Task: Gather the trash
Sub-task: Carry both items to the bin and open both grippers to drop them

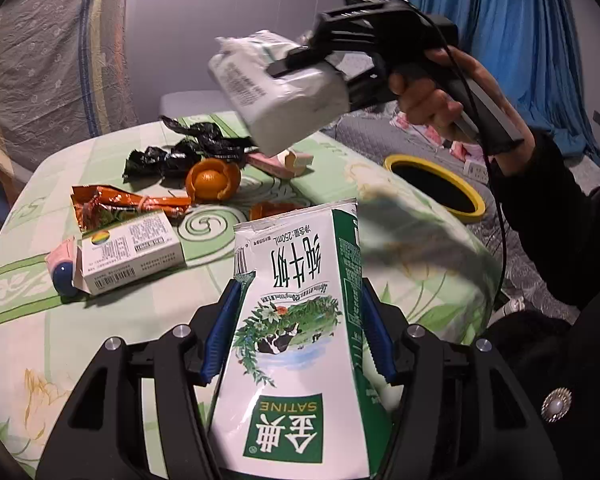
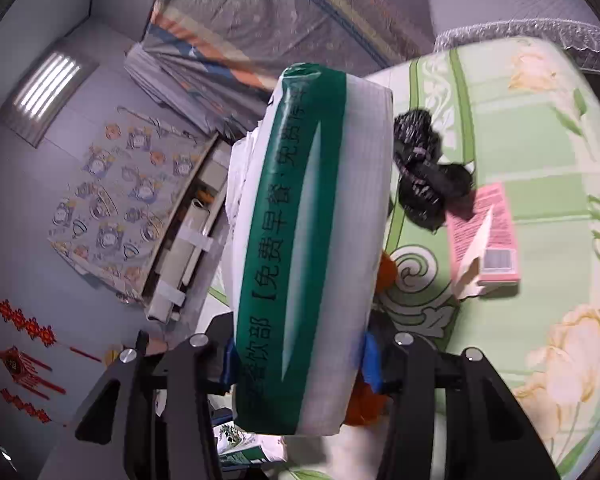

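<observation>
Worktop [image 1: 80,340], green floral cloth, litter at far left. Left claw [image 1: 296,332] half open, clamped on a Satine milk carton [image 1: 296,280] at near centre. Right claw [image 2: 300,360] grips a white-green tissue pack [image 2: 312,240] raised over the far side; yellow-rimmed bin [image 1: 436,188] right.

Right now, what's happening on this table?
A person is clearing trash with a tool in each hand. The left tool grips a flattened milk carton. The right tool holds a white packet with a green stripe, raised above the table. Orange peel, wrappers and small boxes remain; a yellow-rimmed bin waits alongside.
</observation>
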Tool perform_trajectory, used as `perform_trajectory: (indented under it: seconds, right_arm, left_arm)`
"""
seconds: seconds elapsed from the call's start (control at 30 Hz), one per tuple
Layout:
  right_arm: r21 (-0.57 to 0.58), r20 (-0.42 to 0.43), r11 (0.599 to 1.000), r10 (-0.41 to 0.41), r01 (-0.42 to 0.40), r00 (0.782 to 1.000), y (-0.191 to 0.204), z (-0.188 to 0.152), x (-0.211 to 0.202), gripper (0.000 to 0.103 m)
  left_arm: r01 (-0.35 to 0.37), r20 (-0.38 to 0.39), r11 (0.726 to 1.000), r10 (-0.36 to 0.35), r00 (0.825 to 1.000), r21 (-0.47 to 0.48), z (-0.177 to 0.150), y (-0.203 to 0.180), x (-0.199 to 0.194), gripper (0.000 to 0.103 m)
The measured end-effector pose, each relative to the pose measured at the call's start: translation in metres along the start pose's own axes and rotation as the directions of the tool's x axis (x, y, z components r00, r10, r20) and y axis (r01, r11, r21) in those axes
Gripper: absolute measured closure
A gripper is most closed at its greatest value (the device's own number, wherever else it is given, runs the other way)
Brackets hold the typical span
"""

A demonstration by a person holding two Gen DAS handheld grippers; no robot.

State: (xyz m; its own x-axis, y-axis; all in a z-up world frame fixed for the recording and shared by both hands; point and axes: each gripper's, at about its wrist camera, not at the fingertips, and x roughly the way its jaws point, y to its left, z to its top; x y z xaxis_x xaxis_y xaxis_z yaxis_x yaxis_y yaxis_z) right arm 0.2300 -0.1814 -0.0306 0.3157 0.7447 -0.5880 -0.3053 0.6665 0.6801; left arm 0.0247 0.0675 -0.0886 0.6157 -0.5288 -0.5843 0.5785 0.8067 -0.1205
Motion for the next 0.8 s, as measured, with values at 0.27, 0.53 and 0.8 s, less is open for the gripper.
perform_trajectory:
  seconds: [0.27, 0.53, 0.8]
  right_arm:
    - [0.041, 0.176, 0.998, 0.036, -0.044, 0.984, -0.021, -0.016, -0.083, 0.059]
    - [0.093, 0.329, 0.995, -0.013, -0.019, 0.944, -0.050, -0.042, -0.160, 0.059]
    - [0.165, 0.469, 0.986, -0.115, 0.041, 0.875, -0.077, -0.082, -0.228, 0.059]
  left_arm:
    - [-0.076, 0.075, 0.997, 0.074, 0.994, 0.027, 0.032, -0.015, 0.003, 0.048]
    - [-0.067, 0.109, 0.997, 0.062, 0.992, 0.042, 0.081, -0.042, 0.035, 0.048]
    - [-0.016, 0.130, 0.998, 0.008, 0.992, 0.061, 0.132, -0.079, 0.074, 0.048]
